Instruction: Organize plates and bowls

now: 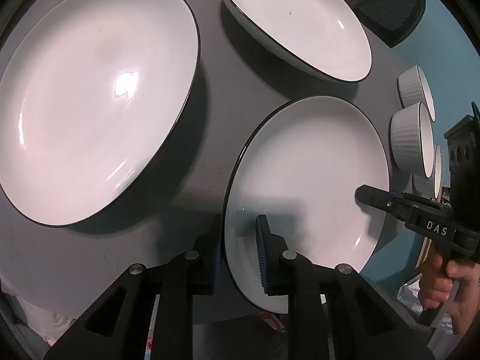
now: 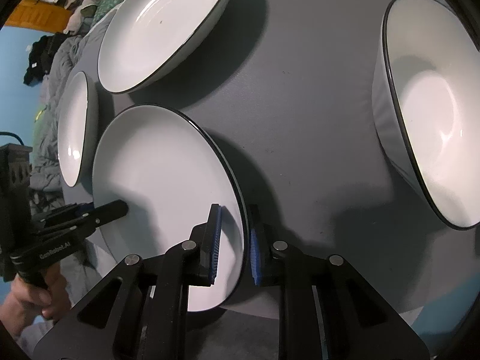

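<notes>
Plate (image 1: 306, 180) pinched by both tongs; ribbed bowls (image 1: 409, 138) only in left view

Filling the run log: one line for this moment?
left gripper: jaws on white dark-rimmed plate rim | right gripper: same plate, opposite rim

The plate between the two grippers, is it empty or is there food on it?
Empty. The plate shows only bare white surface inside its dark rim, with shadows; both views agree.

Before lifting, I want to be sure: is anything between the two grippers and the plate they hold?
Nothing visible. The left gripper and right gripper each straddle the plate's rim directly, at opposite edges.
</notes>
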Motion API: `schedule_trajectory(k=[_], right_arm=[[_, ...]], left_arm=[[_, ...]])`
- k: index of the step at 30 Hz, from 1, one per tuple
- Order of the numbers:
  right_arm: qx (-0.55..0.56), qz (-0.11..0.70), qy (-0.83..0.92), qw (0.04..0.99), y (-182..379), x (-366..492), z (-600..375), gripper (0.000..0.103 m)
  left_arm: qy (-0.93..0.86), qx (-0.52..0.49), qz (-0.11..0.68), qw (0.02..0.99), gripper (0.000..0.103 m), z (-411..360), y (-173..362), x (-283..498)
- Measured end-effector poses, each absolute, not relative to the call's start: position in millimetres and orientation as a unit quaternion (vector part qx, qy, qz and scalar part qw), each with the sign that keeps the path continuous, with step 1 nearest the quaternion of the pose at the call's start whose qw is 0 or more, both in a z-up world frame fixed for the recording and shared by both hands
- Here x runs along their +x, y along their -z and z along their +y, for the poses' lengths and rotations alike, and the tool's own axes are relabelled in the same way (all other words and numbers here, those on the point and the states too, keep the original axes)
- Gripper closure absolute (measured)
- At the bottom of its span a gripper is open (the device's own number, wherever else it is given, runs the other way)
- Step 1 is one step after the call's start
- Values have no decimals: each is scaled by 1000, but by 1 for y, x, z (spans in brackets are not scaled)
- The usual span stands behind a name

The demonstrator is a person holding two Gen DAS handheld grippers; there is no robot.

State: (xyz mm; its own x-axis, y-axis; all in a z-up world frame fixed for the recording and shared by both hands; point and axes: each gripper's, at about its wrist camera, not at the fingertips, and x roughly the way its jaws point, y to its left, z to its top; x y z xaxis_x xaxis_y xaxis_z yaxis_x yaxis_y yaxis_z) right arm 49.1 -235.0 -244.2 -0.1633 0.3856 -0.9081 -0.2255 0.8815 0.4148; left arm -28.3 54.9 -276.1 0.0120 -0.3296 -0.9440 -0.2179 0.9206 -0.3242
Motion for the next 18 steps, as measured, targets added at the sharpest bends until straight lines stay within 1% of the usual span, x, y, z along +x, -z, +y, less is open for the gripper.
schedule_trajectory(k=[9,18], right_arm=[[60,734,-235,634,241,60,-223,88],[59,730,-239,638,225,72,-218,89]], left_arm=[[42,-197,714,671,84,58,274,-13],[39,-193,705,681,83,65,252,1]])
